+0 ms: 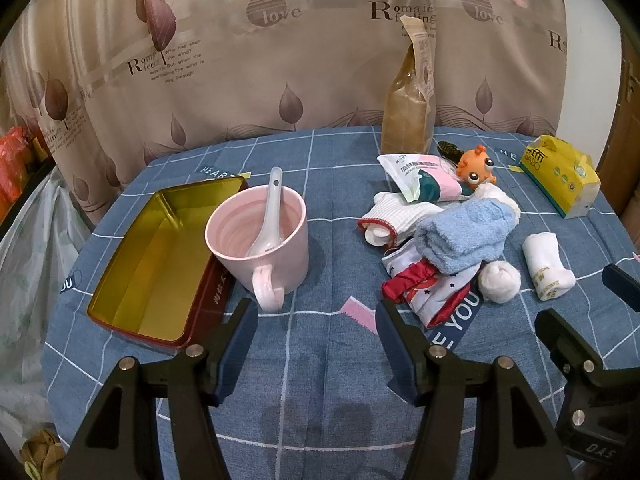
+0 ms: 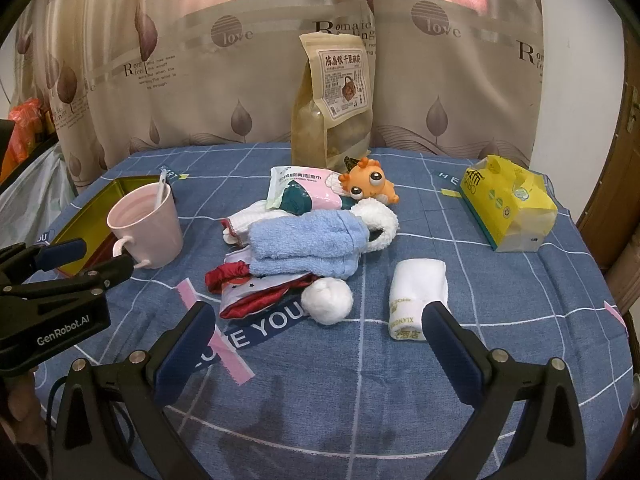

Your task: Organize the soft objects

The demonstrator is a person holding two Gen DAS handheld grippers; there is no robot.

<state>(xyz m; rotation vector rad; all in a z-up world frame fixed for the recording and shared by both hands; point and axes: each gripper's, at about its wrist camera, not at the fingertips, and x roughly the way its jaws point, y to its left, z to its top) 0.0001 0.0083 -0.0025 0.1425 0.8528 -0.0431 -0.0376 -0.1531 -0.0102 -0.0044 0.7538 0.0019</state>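
Observation:
A heap of soft things lies on the blue checked tablecloth [image 1: 320, 360]. It holds a fluffy blue cloth [image 1: 464, 236] [image 2: 304, 244], a red and white patterned cloth [image 1: 424, 292] [image 2: 256, 288] and a white waffle cloth with red trim [image 1: 396, 216]. A balled white sock [image 1: 500, 280] [image 2: 326, 300] and a rolled white towel [image 1: 546, 264] [image 2: 416, 300] lie beside it. An open gold-lined tin [image 1: 152, 264] sits at the left. My left gripper [image 1: 316, 316] [image 2: 96, 260] hovers open and holds nothing, short of the mug and heap. My right gripper [image 2: 320, 316] [image 1: 588, 300] is open too, its right finger beside the rolled towel.
A pink mug [image 1: 260, 240] [image 2: 148, 224] with a white spoon [image 1: 270, 208] stands against the tin. An orange toy [image 2: 370, 184] and a wipes pack [image 2: 304, 188] lie behind the heap. A tall snack bag [image 2: 332, 96] stands at the back. A yellow tissue pack [image 2: 508, 208] lies far right. A curtain hangs behind.

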